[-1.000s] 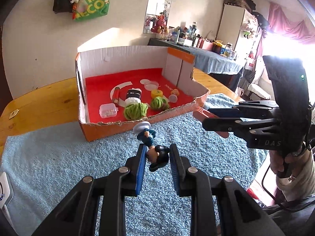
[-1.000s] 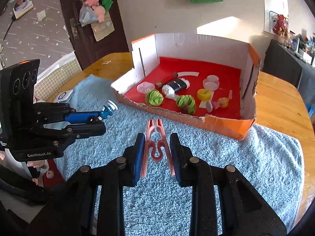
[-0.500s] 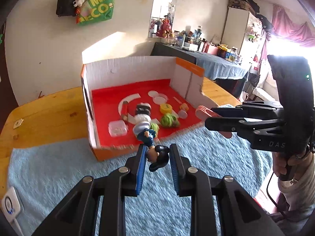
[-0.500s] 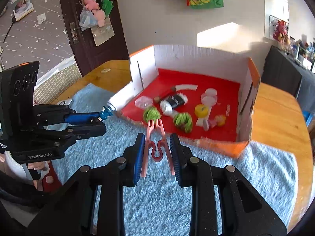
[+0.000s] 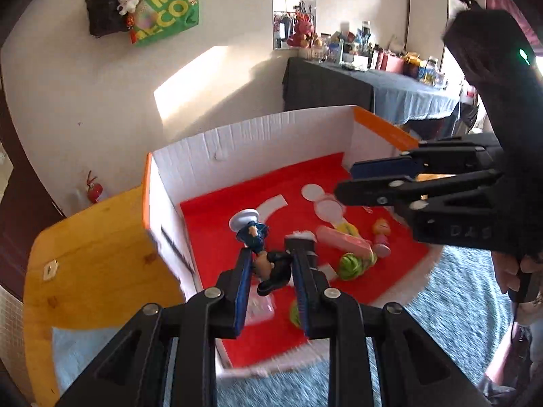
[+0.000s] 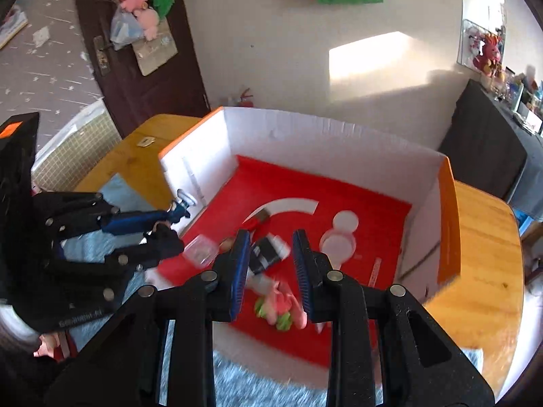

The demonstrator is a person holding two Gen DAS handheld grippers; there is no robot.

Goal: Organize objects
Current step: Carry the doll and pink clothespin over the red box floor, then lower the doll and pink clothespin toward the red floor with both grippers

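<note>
A cardboard box [image 5: 271, 135] with white walls and a red floor stands on the wooden table. My left gripper [image 5: 271, 264] is shut on a small figurine [image 5: 258, 244] with a white hat and blue coat, held over the box's left part; it also shows in the right wrist view [image 6: 178, 208]. My right gripper [image 6: 271, 257] is open above the box. The pink clip [image 6: 285, 302] lies on a green ball below it, and shows in the left wrist view [image 5: 342, 240].
In the box lie green balls [image 5: 351, 264], a small doll [image 5: 381, 234], a yellow piece [image 5: 348, 227], a clear case [image 6: 200, 250], a black-and-white bottle [image 6: 268, 251] and a white lid [image 6: 337, 242]. A blue towel [image 5: 458, 298] covers the table [image 5: 95, 257] in front.
Both grippers moved forward over the box. The right gripper opened and the pink clip dropped onto the green ball. The left gripper still holds the figurine.
</note>
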